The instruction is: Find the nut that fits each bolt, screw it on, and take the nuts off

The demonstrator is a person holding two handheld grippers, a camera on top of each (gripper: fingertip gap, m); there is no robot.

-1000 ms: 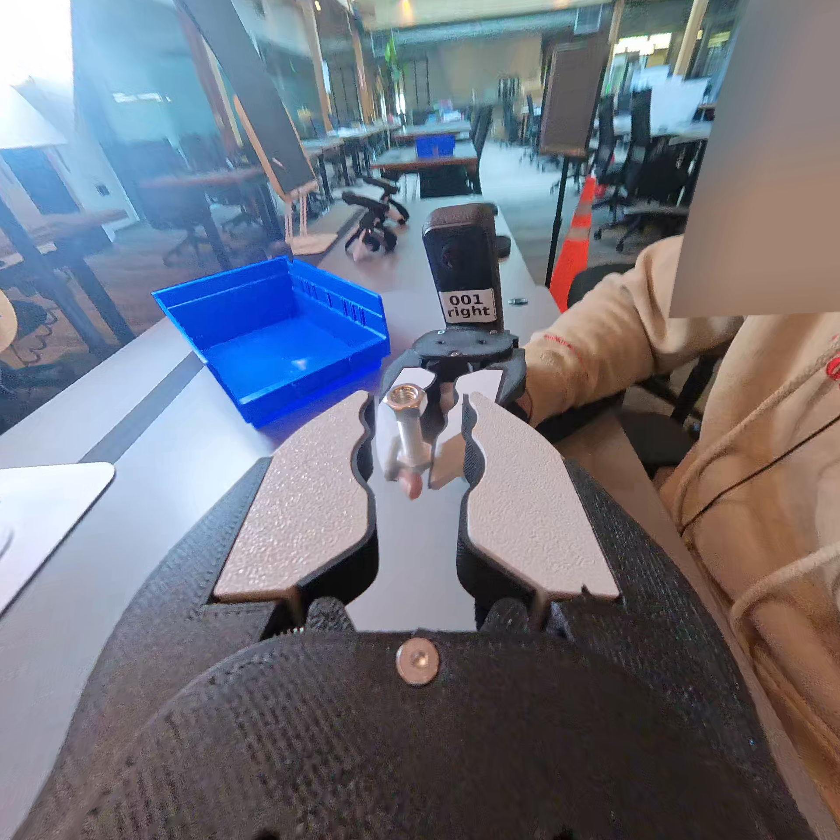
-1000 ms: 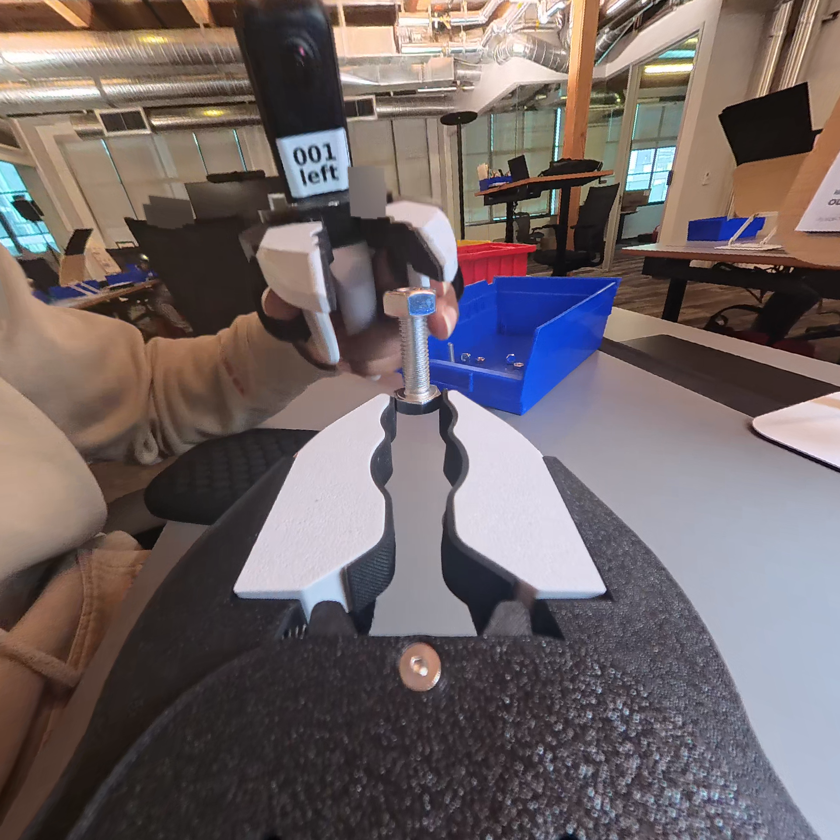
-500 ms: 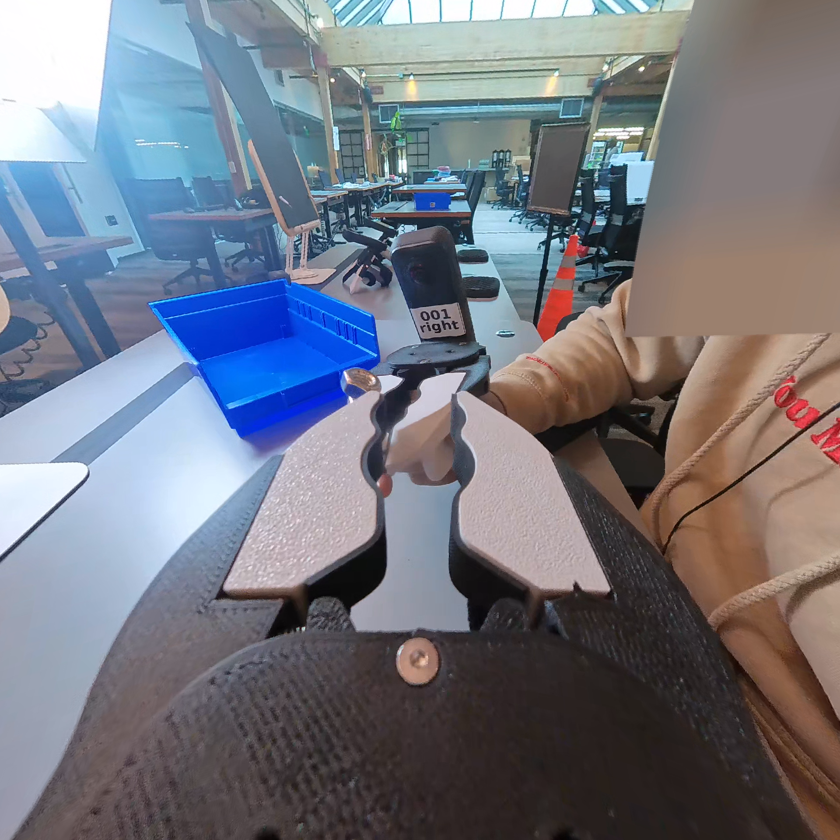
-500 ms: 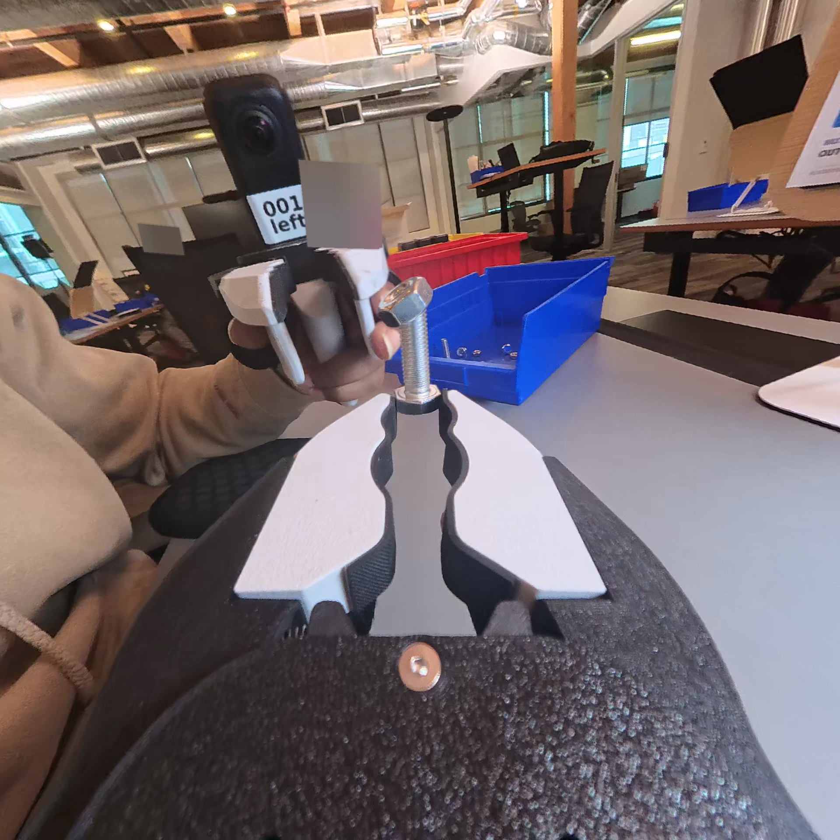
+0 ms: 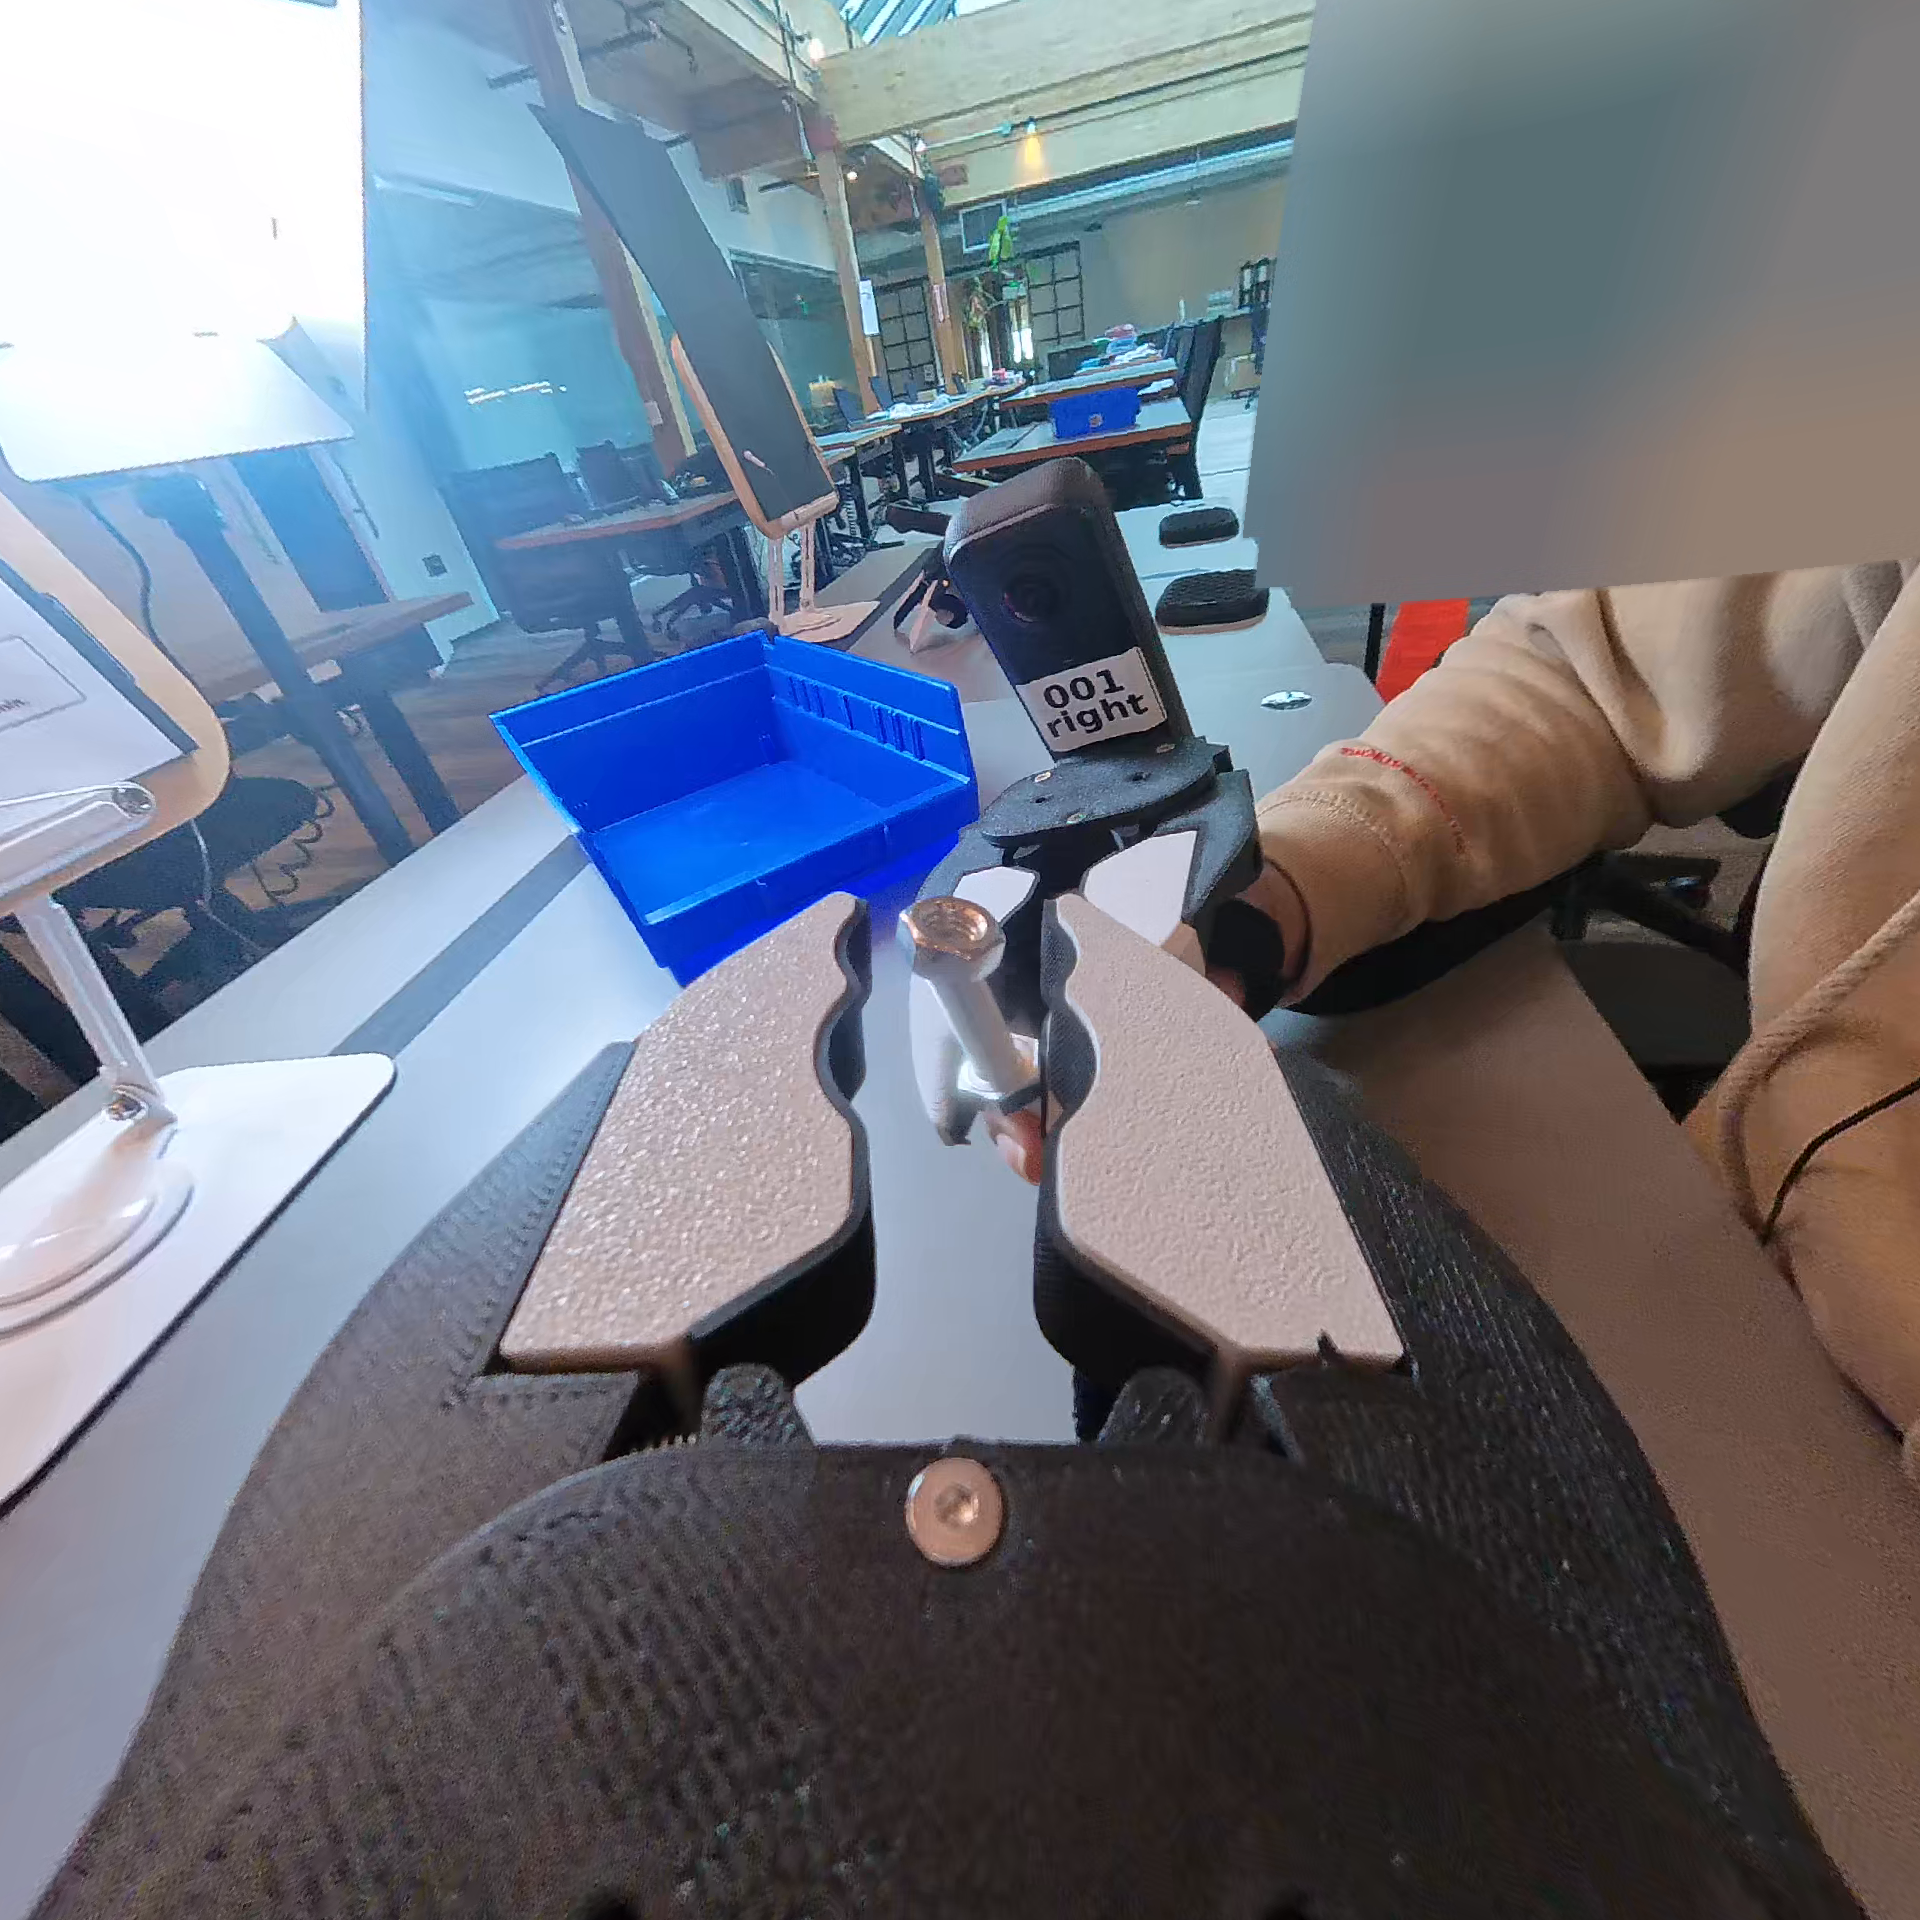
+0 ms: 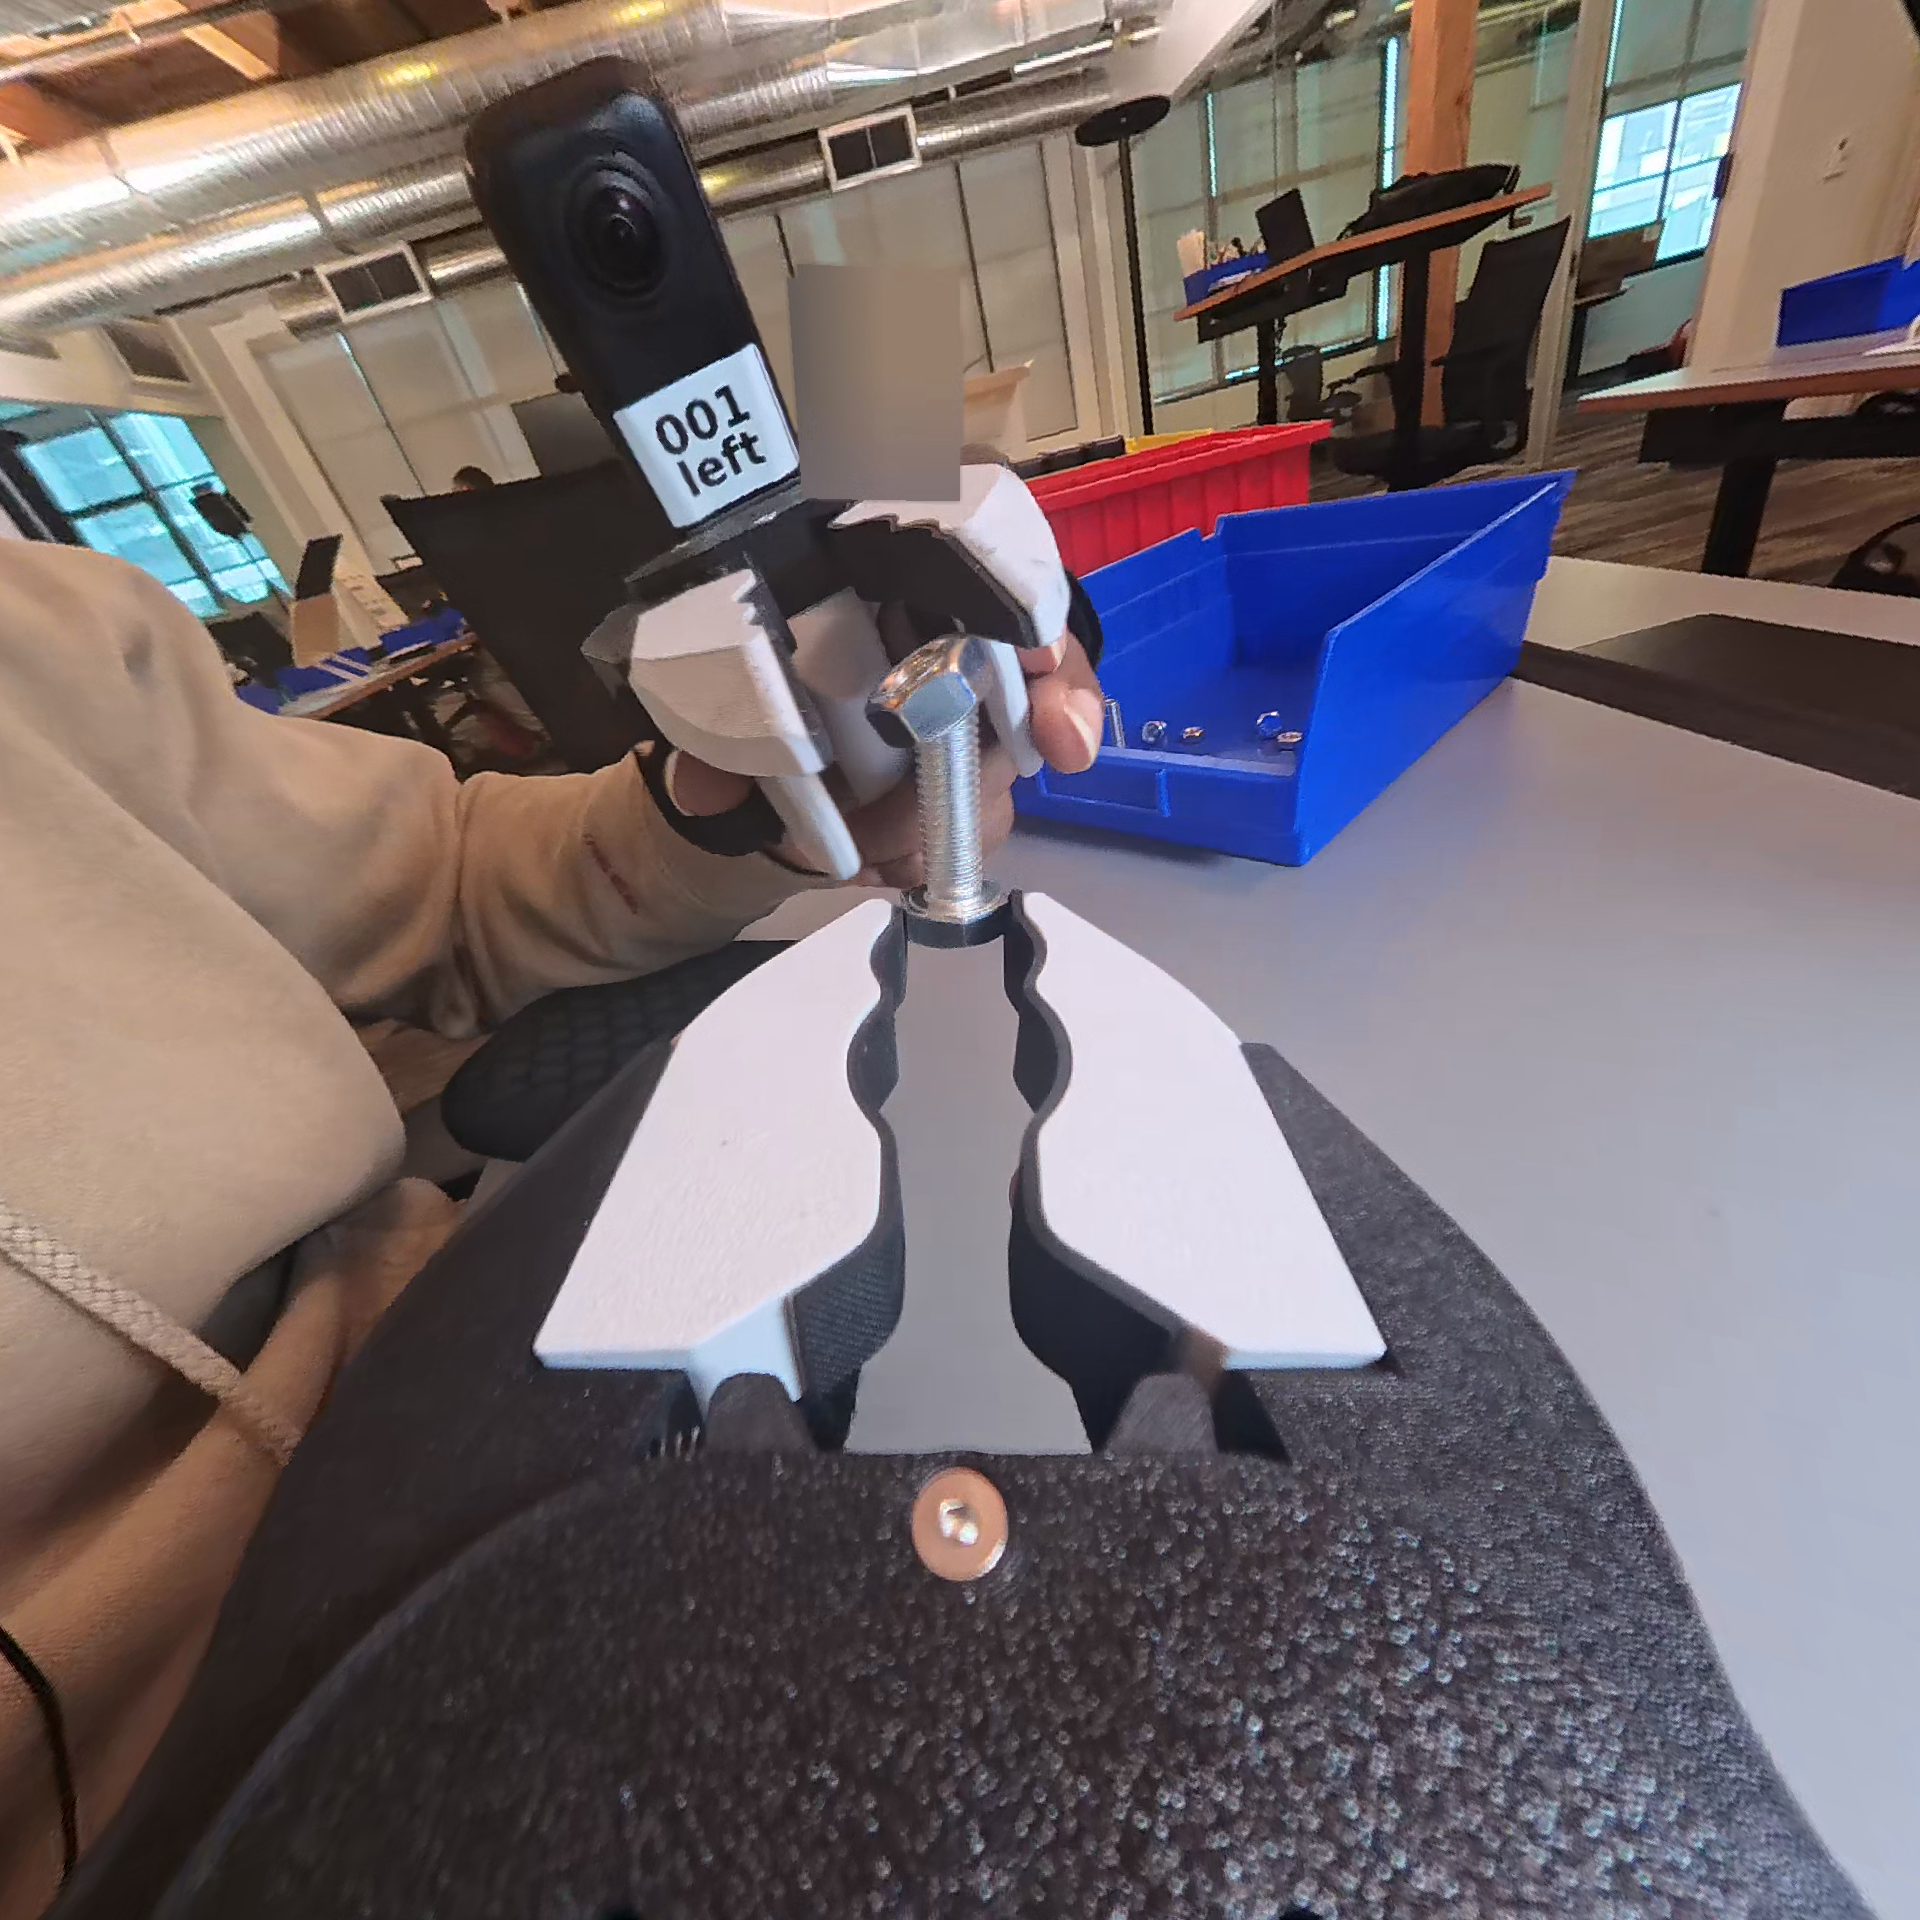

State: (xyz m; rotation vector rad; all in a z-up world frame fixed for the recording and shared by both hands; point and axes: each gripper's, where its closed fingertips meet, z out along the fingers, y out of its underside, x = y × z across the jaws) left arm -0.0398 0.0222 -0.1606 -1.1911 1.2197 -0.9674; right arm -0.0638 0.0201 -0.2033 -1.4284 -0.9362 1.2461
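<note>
A silver hex bolt [image 6: 945, 800] stands upright with a nut [image 6: 951, 923] on its lower end. My right gripper [image 6: 956, 914] is shut on that nut and holds it above the grey table [image 6: 1507, 987]. My left gripper [image 5: 956, 925] is open, and its fingers [image 5: 748, 1091] stand either side of the bolt head [image 5: 951, 928] without pinching it. The left gripper also shows in the right wrist view [image 6: 894, 717], facing me over the bolt head. The right gripper shows farther off in the left wrist view [image 5: 1081, 894].
A blue bin [image 6: 1351, 665] on the table holds several loose nuts [image 6: 1195, 732]; it also shows in the left wrist view [image 5: 748, 790]. A red bin [image 6: 1174, 499] stands behind it. A white stand base [image 5: 156, 1143] lies at the left. A person's sleeves are close by.
Half a second ago my left gripper had swung off to the side of the bolt head. It has come back, and the head is between its fingers again. The right gripper still holds the nut.
</note>
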